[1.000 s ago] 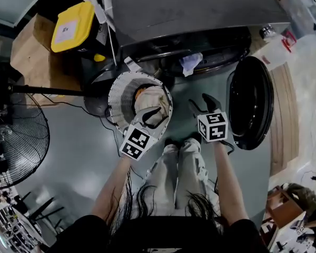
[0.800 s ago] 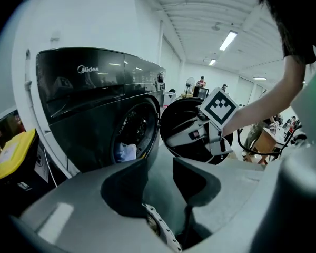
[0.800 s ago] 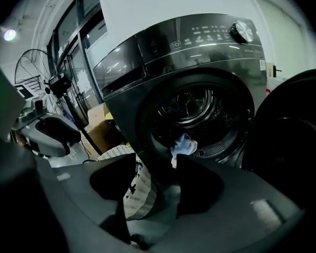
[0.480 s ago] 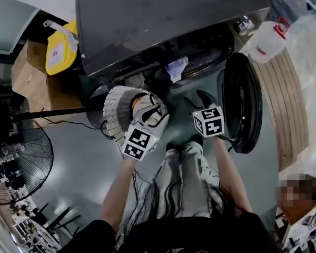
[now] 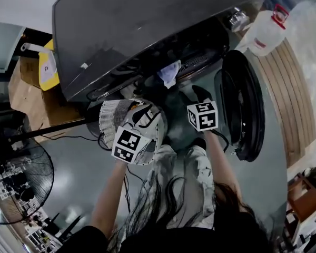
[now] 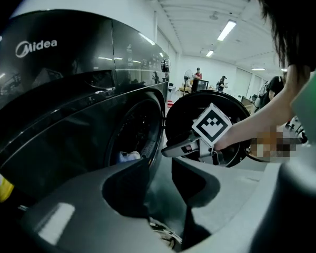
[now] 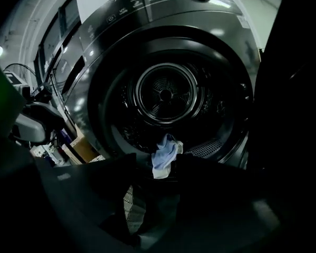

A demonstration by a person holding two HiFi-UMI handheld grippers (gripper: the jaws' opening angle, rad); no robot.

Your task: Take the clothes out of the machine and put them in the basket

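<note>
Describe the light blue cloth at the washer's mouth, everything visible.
The light blue cloth is a small, soft, crumpled piece of fabric with a paler edge. It hangs limp over the lower lip of the washing machine opening, partly inside the drum, partly drooping outward. Nothing grips it; the open fingers of the right gripper point toward it, apart from it.
</note>
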